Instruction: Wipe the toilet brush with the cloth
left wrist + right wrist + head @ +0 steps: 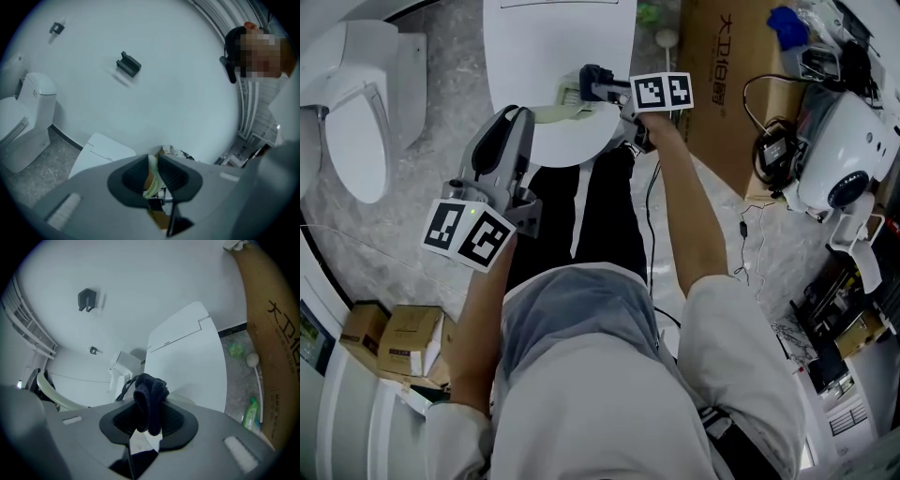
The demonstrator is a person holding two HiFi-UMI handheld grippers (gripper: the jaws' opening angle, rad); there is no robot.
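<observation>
Between right gripper (149, 423) jaws, cloth (150, 394)

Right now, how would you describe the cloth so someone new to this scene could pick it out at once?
Find the white toilet lid ahead of the person; the right gripper is held over its near edge. Bunched between its jaws is the cloth, a dark, soft, folded wad, unlike the pale, stiff toilet brush clamped in the left gripper.

Mock bathroom, more test lab than home — white toilet (558, 56) before me, second toilet (356, 103) left, marbled floor (455, 75), cardboard boxes (394, 342) and cabled equipment (825, 150) around me.
</observation>
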